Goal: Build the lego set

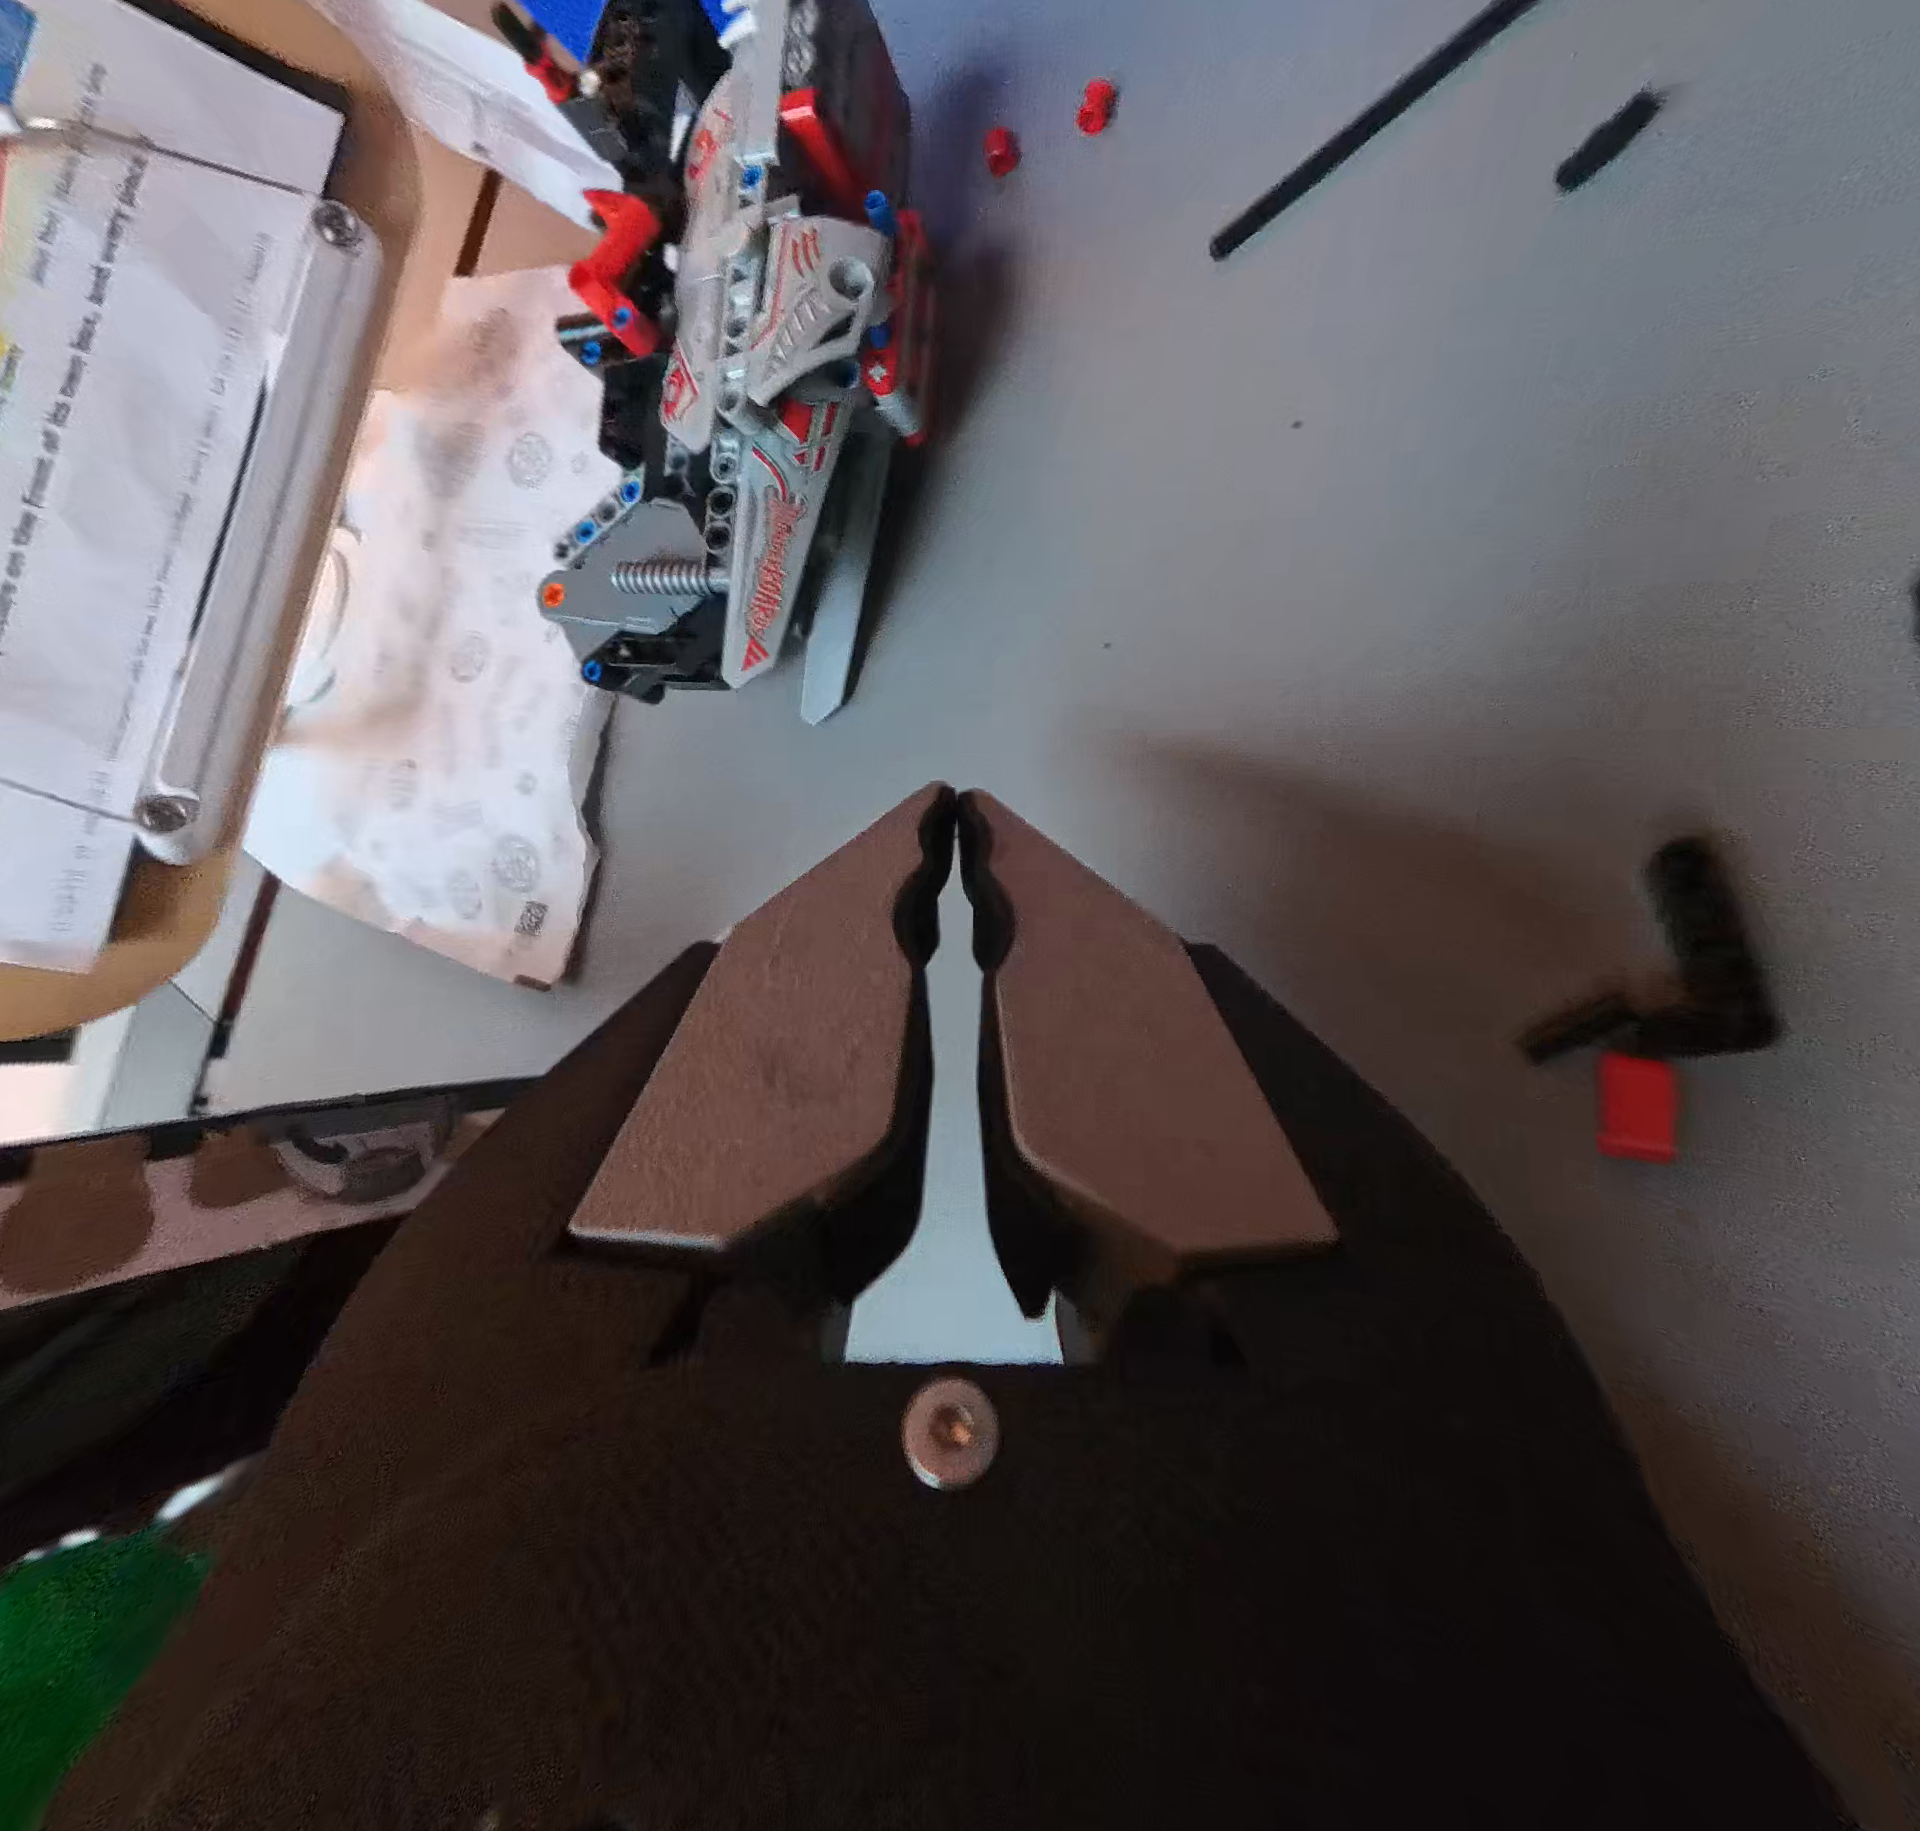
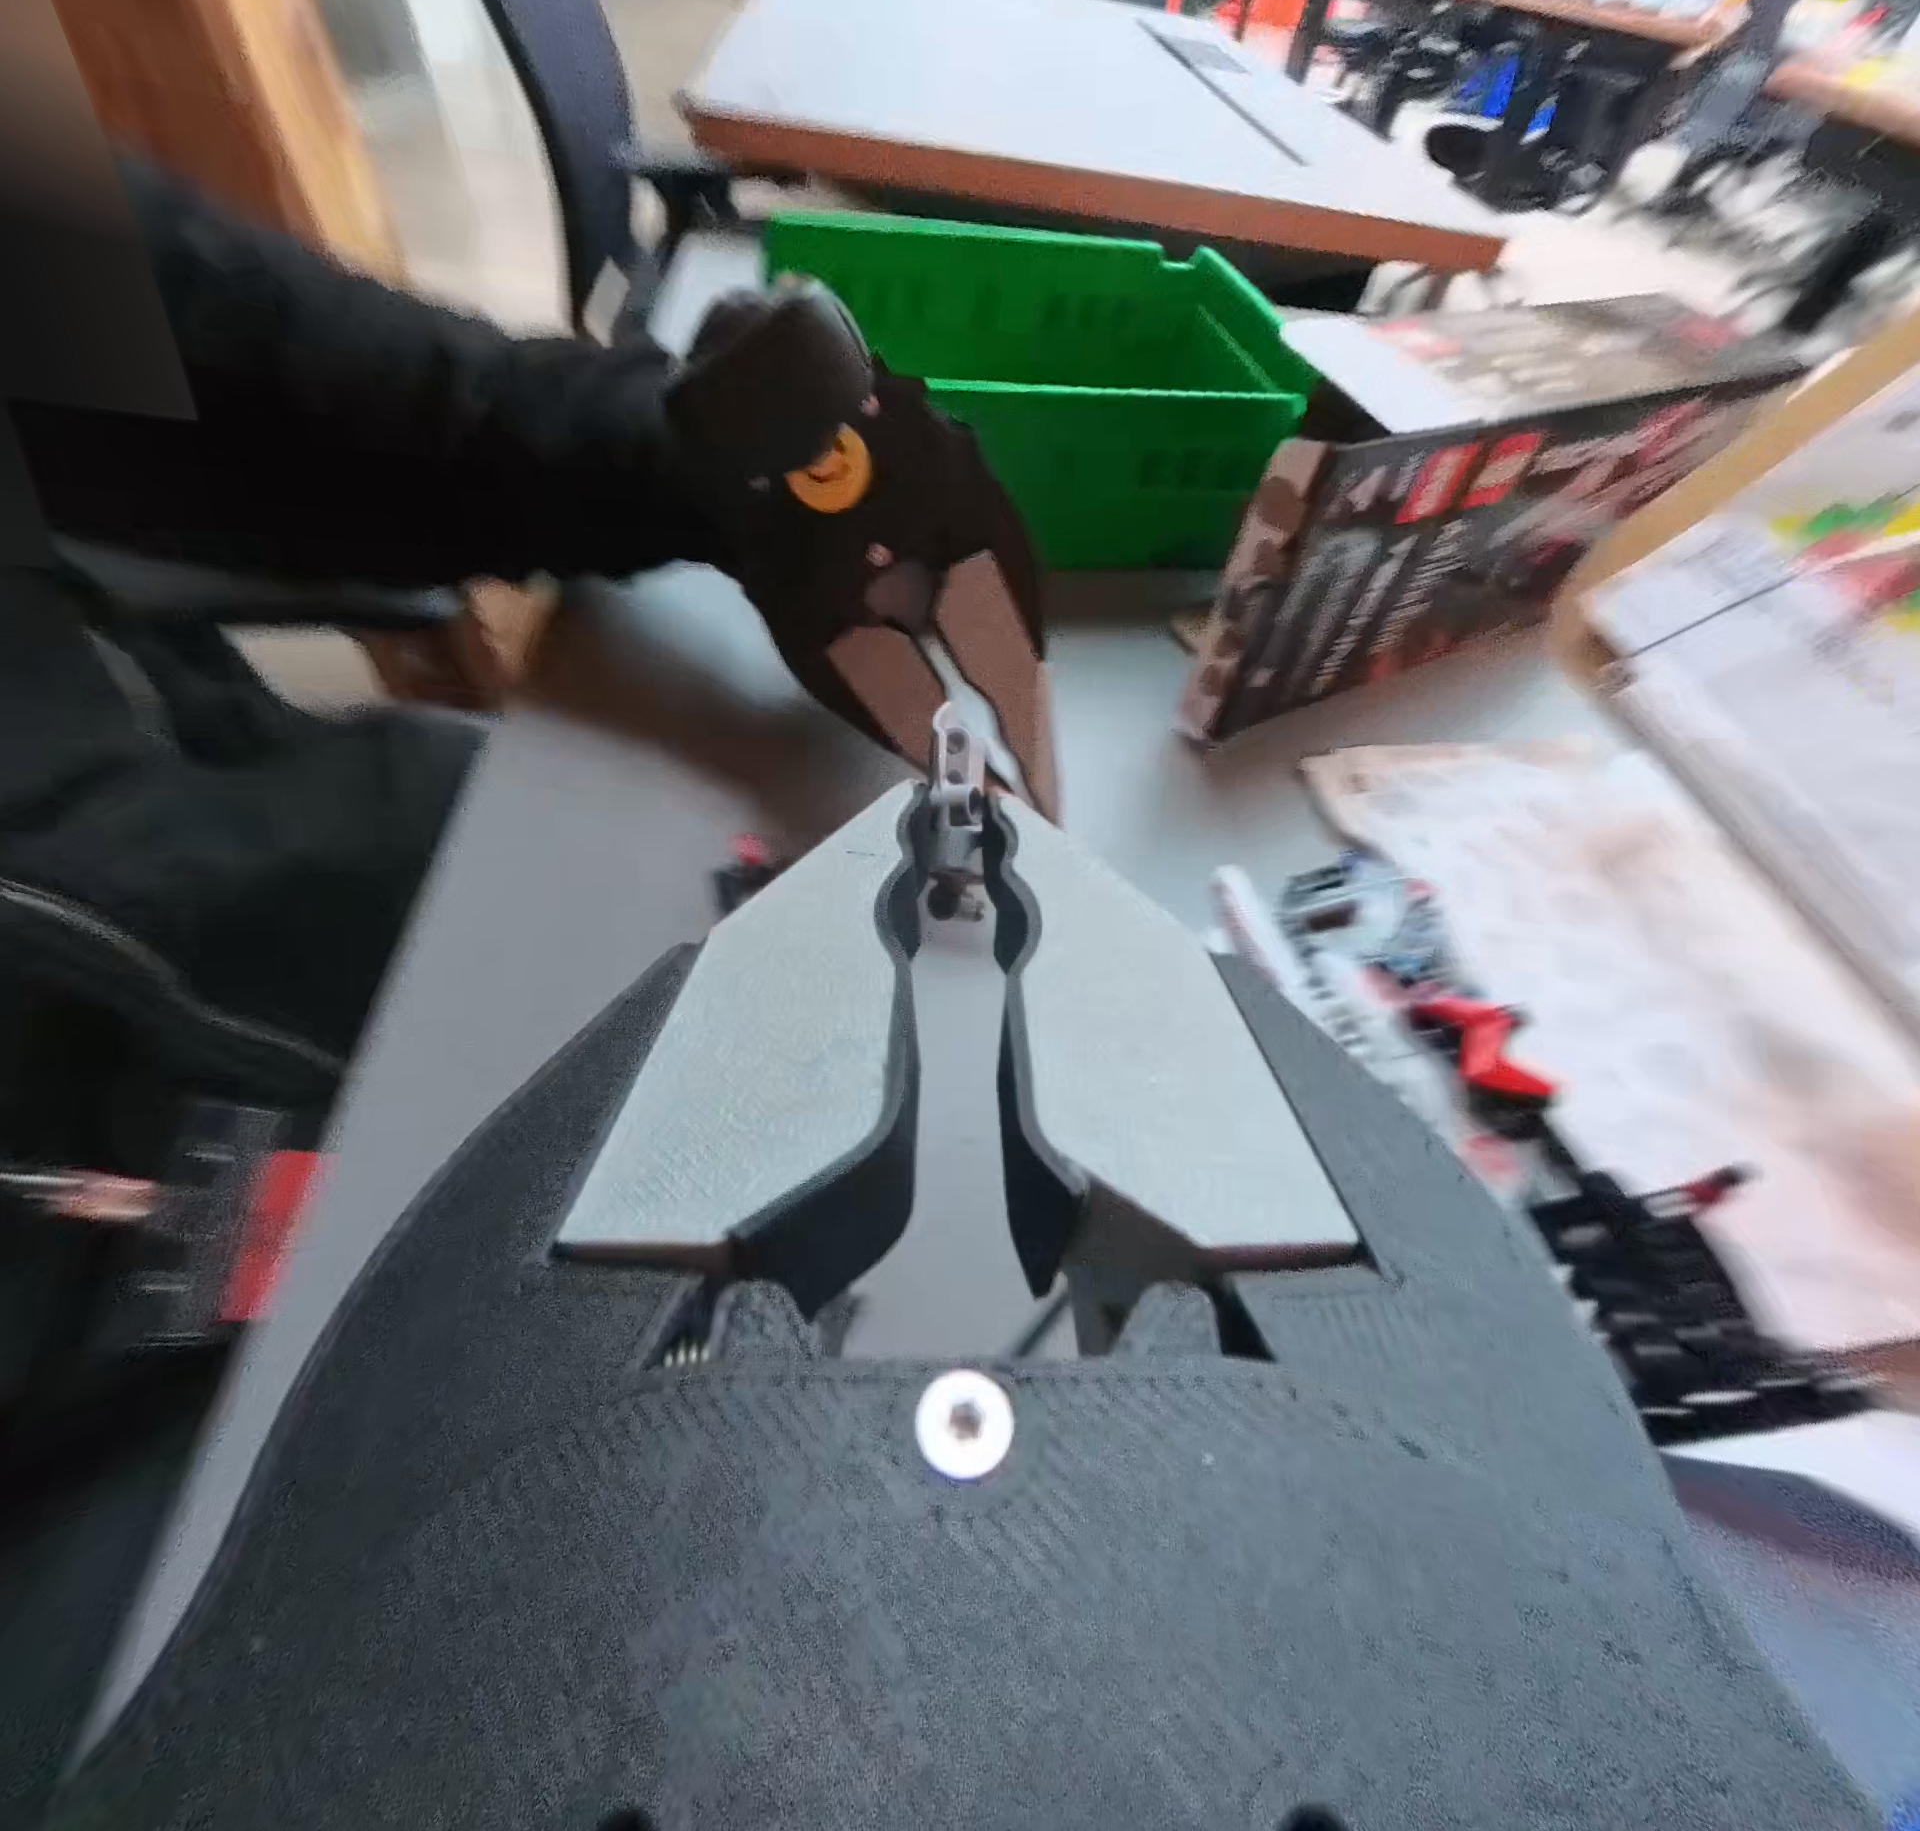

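While my right gripper (image 2: 954, 813) pinches a small grey piece (image 2: 951, 779) only at the tips and my left gripper (image 1: 954, 794) is pressed together empty, near the lego model (image 1: 748, 410) on the bench (image 1: 1351, 534), the piece may twist out.

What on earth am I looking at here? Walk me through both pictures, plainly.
These are two hand-held tools, each with two fingers and a camera looking forward along them. A person holds one in each hand.

The left wrist view shows the left gripper shut and empty above a grey table. Ahead lies a half-built grey, black and red lego model beside printed sheets, with small red pieces and a long black axle loose nearby.

The right wrist view shows the right gripper shut on a small grey lego piece. Beyond it the left gripper appears again, held in a black sleeve. Behind are a green bin and the set's box.
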Available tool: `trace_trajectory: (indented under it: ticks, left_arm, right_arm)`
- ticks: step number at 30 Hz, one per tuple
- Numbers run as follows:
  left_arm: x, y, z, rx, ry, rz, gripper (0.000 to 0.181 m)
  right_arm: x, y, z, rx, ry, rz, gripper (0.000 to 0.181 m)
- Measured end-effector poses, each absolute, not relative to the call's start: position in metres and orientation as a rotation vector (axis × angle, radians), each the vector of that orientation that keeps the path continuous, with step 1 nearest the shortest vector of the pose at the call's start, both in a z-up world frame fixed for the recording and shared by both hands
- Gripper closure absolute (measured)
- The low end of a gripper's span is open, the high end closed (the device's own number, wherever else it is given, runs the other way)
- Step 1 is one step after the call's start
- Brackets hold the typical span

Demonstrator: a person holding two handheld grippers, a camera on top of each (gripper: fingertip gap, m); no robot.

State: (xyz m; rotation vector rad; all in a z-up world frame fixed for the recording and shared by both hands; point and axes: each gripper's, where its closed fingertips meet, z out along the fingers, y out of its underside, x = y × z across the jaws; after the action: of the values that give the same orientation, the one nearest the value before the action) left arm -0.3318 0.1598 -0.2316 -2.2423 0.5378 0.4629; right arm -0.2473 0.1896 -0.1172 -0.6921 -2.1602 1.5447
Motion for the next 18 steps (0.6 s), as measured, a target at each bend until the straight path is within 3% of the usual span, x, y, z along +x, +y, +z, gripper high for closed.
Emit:
trace_trajectory:
  ticks: [3,6,10,14,18]
  left_arm:
    - [-0.321,0.157,-0.227,-2.259,0.428,0.327,0.18]
    - [-0.31,0.151,-0.223,-2.273,0.336,0.206,0.169]
    - [-0.293,0.149,-0.218,-2.252,0.264,0.06,0.158]
    - [-0.289,0.139,-0.225,-2.276,0.231,0.054,0.158]
    - [-0.291,0.136,-0.227,-2.255,0.196,0.074,0.157]
  right_arm:
    - [-0.243,0.207,-0.129,-1.001,-2.143,1.666,0.175]
    - [-0.246,0.236,-0.176,-1.171,-2.198,1.32,0.173]
    - [-0.241,0.242,-0.225,-1.208,-2.322,1.017,0.156]
    - [-0.251,0.259,-0.2,-1.297,-2.174,1.109,0.152]
    - [-0.269,0.311,-0.192,-1.409,-1.984,0.891,0.126]
